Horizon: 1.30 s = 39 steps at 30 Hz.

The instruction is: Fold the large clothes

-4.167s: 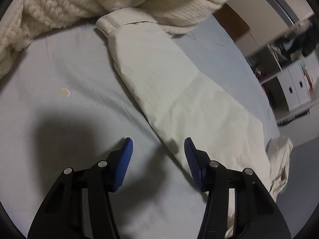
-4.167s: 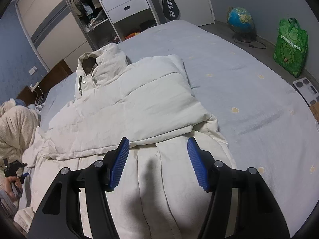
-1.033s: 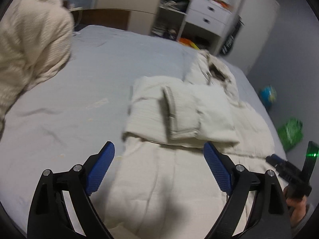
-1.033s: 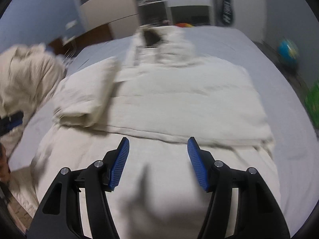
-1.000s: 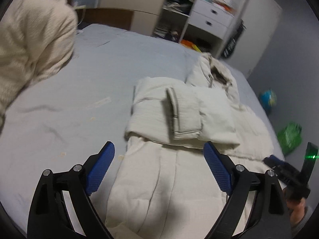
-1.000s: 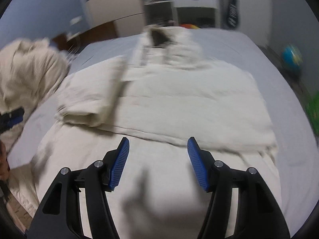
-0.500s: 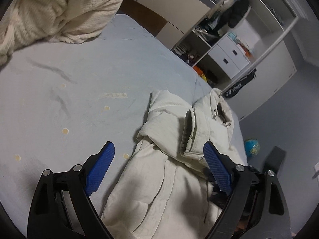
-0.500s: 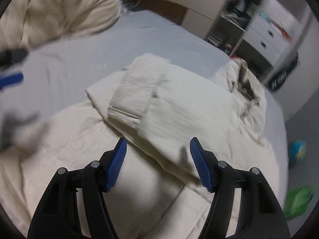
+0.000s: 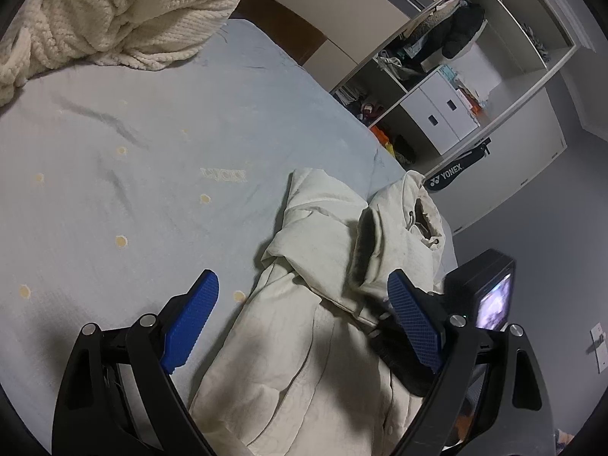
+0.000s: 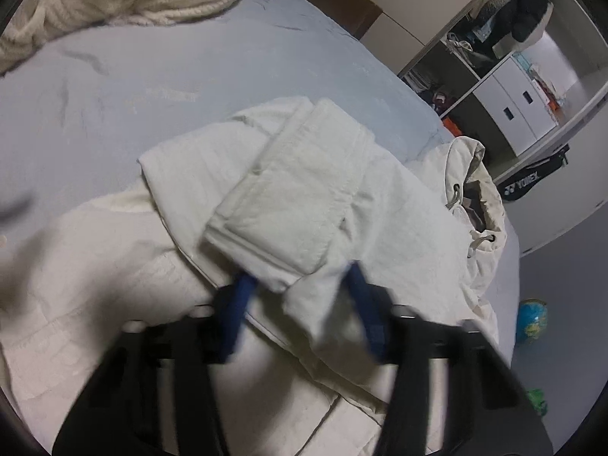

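A cream padded hooded jacket (image 9: pixel 304 345) lies on the pale blue bed (image 9: pixel 114 152), sleeves folded across its chest. My left gripper (image 9: pixel 302 315) is open and empty, low over the jacket's left edge. In the right wrist view the jacket (image 10: pixel 399 235) fills the middle, with the folded sleeve (image 10: pixel 300 201) on top. My right gripper (image 10: pixel 298 304) is open, blurred by motion, its fingers either side of the sleeve's cuff end. The right gripper's body and screen also show in the left wrist view (image 9: pixel 482 296).
A cream knitted blanket (image 9: pixel 114 15) is heaped at the bed's head. An open wardrobe with white drawers (image 9: pixel 448 110) and a racket bag (image 9: pixel 456 169) stand beyond the bed. A globe (image 10: pixel 532 321) and a green bag (image 10: pixel 535 399) are on the floor to the right.
Both grippers have dropped lower and closer to the jacket. The right gripper has moved in around the folded sleeve's cuff. Earlier the left sleeve lay stretched out; it is now folded in.
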Motion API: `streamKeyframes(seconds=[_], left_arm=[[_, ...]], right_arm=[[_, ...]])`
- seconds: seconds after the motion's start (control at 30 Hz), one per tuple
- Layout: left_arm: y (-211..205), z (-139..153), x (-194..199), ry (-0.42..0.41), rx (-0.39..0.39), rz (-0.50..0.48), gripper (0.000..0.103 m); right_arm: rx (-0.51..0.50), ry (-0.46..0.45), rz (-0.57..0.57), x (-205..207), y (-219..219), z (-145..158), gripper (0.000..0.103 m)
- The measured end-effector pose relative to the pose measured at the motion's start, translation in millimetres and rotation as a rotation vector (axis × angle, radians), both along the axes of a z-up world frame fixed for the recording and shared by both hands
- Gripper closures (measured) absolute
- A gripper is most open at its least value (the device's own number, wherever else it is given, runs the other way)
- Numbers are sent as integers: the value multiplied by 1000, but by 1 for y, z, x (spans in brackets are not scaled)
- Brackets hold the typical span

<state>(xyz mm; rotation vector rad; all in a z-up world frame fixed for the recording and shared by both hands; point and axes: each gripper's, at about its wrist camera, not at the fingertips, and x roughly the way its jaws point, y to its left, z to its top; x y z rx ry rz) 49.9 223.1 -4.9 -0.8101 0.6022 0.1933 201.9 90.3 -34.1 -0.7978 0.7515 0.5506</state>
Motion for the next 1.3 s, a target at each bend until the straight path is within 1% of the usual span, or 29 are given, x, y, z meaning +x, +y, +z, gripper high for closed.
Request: streamKeyframes(seconds=[0.07, 0.17, 0.33, 0.47, 0.6, 0.67, 0.7, 0.73, 0.77, 0.87, 0.97, 1.0, 1.03, 1.07, 1.13, 1.3], left_arm=[[-1, 0, 1, 3, 4, -2, 16], [-1, -1, 1, 8, 9, -2, 16], [-2, -1, 2, 14, 20, -5, 16], [-2, -1, 2, 18, 23, -4, 16], [-2, -1, 4, 23, 25, -4, 16], [-2, -1, 4, 26, 28, -4, 16], [-3, -1, 4, 28, 30, -3, 16], [-3, -1, 4, 31, 31, -3, 16], [-4, -1, 5, 33, 32, -2, 16], [-5, 0, 5, 36, 39, -4, 16], [-4, 0, 5, 42, 42, -1, 16], [-4, 0, 5, 45, 43, 0, 16], [-4, -1, 5, 49, 44, 0, 16], [-5, -1, 6, 55, 48, 1, 16], [-5, -1, 7, 64, 54, -2, 16], [-6, -1, 7, 76, 59, -9, 16]], right_arm=[[57, 24, -24, 5, -8, 10, 79], [159, 52, -93, 22, -28, 29, 82], [346, 73, -248, 49, -86, 59, 83], [479, 91, -363, 57, -136, 72, 83], [646, 159, -525, 62, -200, 64, 82], [730, 215, -603, 63, -229, 53, 82], [799, 268, -668, 63, -251, 43, 82], [841, 298, -709, 62, -264, 34, 79], [888, 336, -756, 61, -280, 25, 79], [976, 423, -861, 57, -312, -1, 77], [998, 465, -935, 54, -334, -16, 73], [1003, 458, -965, 50, -344, -20, 71], [1006, 453, -976, 49, -350, -22, 64], [1008, 450, -982, 48, -354, -22, 62], [1002, 437, -983, 45, -363, -23, 62], [1009, 414, -937, 41, -372, -13, 62]])
